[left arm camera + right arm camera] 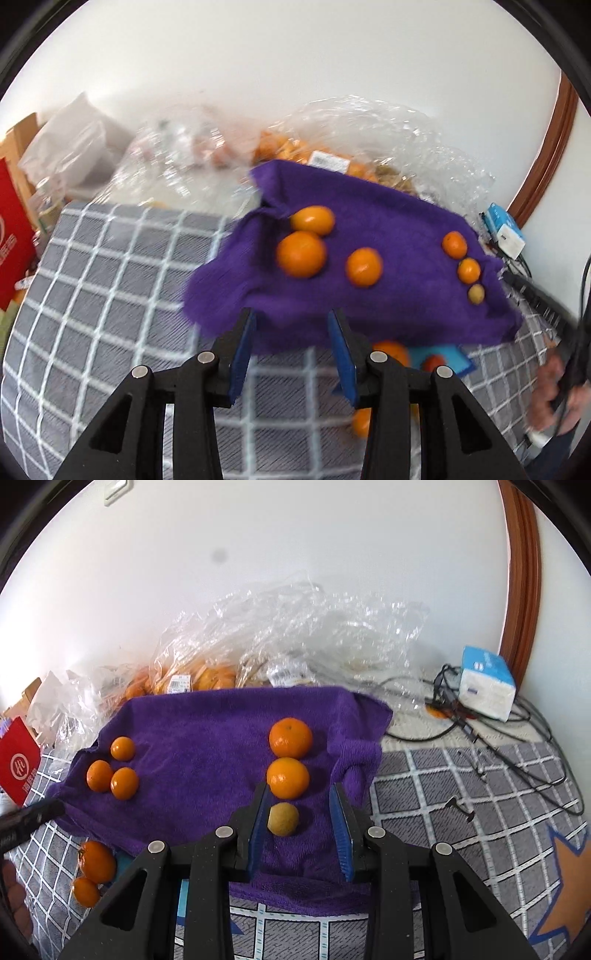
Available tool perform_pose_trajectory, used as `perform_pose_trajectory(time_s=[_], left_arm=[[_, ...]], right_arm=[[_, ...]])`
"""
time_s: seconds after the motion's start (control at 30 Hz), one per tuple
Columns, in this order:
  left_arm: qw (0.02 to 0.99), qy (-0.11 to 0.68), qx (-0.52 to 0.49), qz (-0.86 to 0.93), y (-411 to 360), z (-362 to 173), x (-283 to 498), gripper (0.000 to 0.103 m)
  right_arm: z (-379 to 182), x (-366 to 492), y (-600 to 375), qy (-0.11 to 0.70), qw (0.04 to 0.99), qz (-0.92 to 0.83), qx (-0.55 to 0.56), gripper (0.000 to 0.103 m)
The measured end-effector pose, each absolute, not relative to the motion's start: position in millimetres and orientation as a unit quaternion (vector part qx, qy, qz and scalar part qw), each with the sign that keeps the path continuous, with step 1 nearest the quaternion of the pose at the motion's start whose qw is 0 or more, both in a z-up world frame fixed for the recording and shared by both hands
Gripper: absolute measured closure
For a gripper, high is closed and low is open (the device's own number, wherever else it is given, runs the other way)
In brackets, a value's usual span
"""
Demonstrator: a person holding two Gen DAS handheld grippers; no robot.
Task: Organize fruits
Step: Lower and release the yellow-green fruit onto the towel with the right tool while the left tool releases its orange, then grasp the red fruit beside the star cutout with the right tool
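A grey checked cloth covers the surface, with crumpled clear plastic bags of fruit along the wall behind. On the cloth lies a purple towel that carries six loose fruits in two groups. In my right wrist view, three stand in a near-straight row: a large orange farthest, a second orange nearer, and a small yellowish fruit nearest. My right gripper has its blue fingers spread wide, empty, with the yellowish fruit between them, closer to the left finger, and the second orange just past the tips. A cluster of three small oranges sits at the towel's far side. My left gripper hovers at the towel's near edge, fingers likewise parted and holding nothing; the nearest fruit lies well beyond their tips. Two more oranges rest off the towel on the checked cloth. A blue-and-white box and black cables lie apart to the right.
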State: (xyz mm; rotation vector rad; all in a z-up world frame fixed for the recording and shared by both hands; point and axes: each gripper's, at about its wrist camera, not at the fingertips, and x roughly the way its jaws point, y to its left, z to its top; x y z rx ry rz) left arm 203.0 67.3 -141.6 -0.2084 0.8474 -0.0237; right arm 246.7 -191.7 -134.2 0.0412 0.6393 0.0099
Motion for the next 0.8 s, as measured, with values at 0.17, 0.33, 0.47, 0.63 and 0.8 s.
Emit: perform_pose_trajectory(time_s=[0.17, 0.33, 0.47, 0.63, 0.8], left_arm=[[0.904, 0.418, -0.09, -0.003, 83, -156, 180, 0.064], [0.902, 0.425, -0.079, 0.0, 95, -166, 165, 0.064], [0.901, 0.428, -0.073, -0.003, 97, -171, 160, 0.064], [0.904, 0.419, -0.078, -0.006, 103, -176, 157, 0.065], [0.905, 0.415, -0.092, -0.011, 106, -177, 155, 0.065]], right_arm=[[-128, 225, -180, 0.329, 0.943, 0.046, 0.034, 0.07], [-140, 202, -151, 0.334, 0.941, 0.058, -0.008, 0.073], [-150, 191, -136, 0.346, 0.934, 0.088, 0.001, 0.073], [-165, 193, -117, 0.37, 0.923, 0.102, -0.003, 0.073], [-174, 198, -96, 0.384, 0.916, 0.114, -0.025, 0.073]])
